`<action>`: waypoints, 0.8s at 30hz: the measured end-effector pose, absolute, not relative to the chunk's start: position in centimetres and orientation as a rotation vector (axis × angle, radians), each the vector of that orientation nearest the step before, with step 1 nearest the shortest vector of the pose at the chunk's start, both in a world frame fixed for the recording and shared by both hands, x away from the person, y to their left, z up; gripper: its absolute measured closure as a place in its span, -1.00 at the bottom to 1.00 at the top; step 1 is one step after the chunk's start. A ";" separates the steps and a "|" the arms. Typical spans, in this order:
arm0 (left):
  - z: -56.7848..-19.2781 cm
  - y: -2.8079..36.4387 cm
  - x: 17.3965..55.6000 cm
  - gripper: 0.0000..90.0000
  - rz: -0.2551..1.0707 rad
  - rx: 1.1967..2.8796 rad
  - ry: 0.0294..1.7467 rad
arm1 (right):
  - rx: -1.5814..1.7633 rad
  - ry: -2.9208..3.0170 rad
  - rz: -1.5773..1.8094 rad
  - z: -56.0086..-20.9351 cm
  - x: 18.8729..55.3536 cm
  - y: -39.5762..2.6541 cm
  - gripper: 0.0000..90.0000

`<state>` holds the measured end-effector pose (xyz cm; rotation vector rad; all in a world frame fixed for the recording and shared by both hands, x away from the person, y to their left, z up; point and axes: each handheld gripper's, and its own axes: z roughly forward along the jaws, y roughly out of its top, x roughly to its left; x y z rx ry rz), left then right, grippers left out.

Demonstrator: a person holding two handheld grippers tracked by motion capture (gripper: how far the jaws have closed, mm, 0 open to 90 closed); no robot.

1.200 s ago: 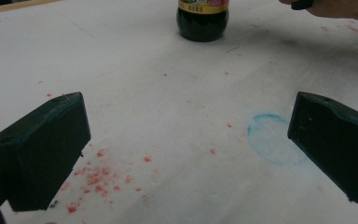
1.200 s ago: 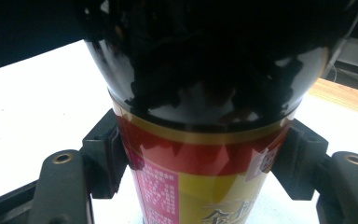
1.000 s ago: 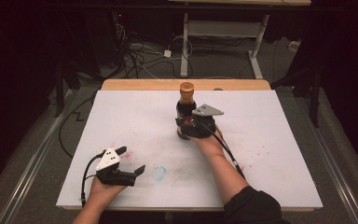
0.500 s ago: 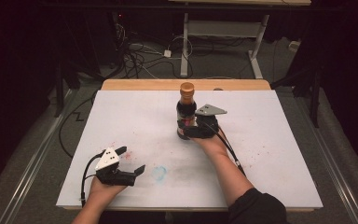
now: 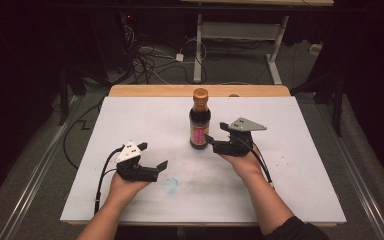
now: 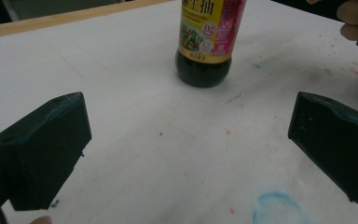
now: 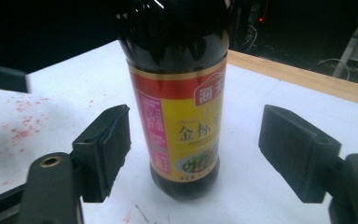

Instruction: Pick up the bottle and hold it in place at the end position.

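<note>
High view overhead facing forward, gripper views low, close, sharing bottle (image 5: 199, 120)

Bottle (image 5: 200, 120) stands mid-table (image 5: 305, 200) — right gripper (image 5: 213, 141) beside, left gripper (image 5: 152, 167) nearer.

left gripper (image 5: 156, 168): jaws wide apart, nothing between them, held low, pointing right.
right gripper (image 5: 211, 141): jaws apart, just closing a little, pads touching nothing.
forearms: both enter from the bottom edge.
</note>
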<state>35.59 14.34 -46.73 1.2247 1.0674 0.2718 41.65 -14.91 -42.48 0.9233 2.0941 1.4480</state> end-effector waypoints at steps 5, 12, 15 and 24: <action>-46.0 12.5 37.5 -1.00 0.253 1.243 1.053 | 0.922 2.083 1.447 -42.0 41.0 -15.7 -0.13; -44.7 9.8 39.8 -1.00 0.231 1.256 1.020 | 0.910 2.065 1.454 -41.4 40.4 -16.6 0.25; -44.3 8.5 40.6 -1.00 0.221 1.271 1.005 | 0.906 2.057 1.458 -41.1 40.2 -17.0 0.42; -44.1 5.5 43.2 -0.97 0.194 1.276 1.003 | 0.862 2.042 1.468 -40.1 39.5 -17.6 0.80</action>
